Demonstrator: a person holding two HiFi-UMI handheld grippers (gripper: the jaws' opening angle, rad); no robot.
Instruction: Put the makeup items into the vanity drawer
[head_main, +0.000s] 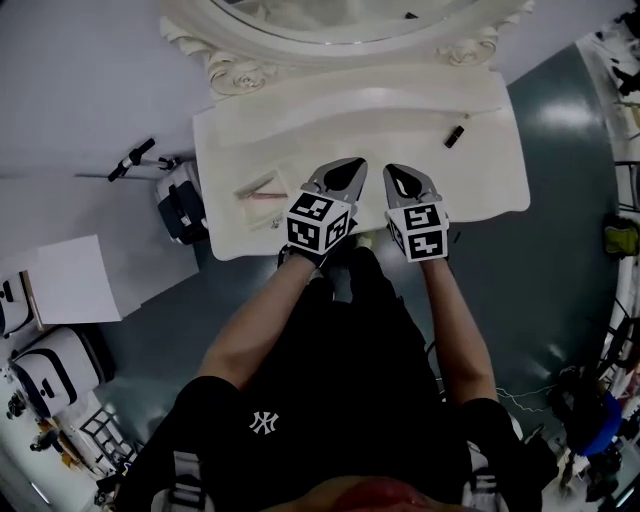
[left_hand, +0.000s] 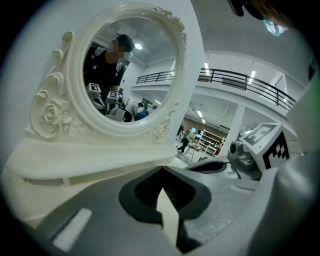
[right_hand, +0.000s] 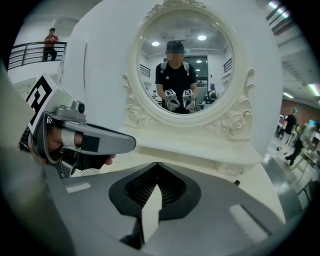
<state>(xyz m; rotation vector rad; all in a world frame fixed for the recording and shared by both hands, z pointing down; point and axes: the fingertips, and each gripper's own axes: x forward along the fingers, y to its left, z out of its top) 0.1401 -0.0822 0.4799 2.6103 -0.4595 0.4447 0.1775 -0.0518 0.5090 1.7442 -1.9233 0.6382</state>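
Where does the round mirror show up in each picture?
Head view: mirror at the top edge, partly cut off.
Left gripper view: mirror at upper left.
Right gripper view: mirror at top centre.
Shared landmark: the white shelf just below it.

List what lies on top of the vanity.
A slim dark tube at right rear, a pale flat item at left. The left gripper and right gripper cover the front middle; anything beneath is hidden.

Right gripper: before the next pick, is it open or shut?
Shut. The right gripper shows its jaws meeting at the tips, with nothing between them.
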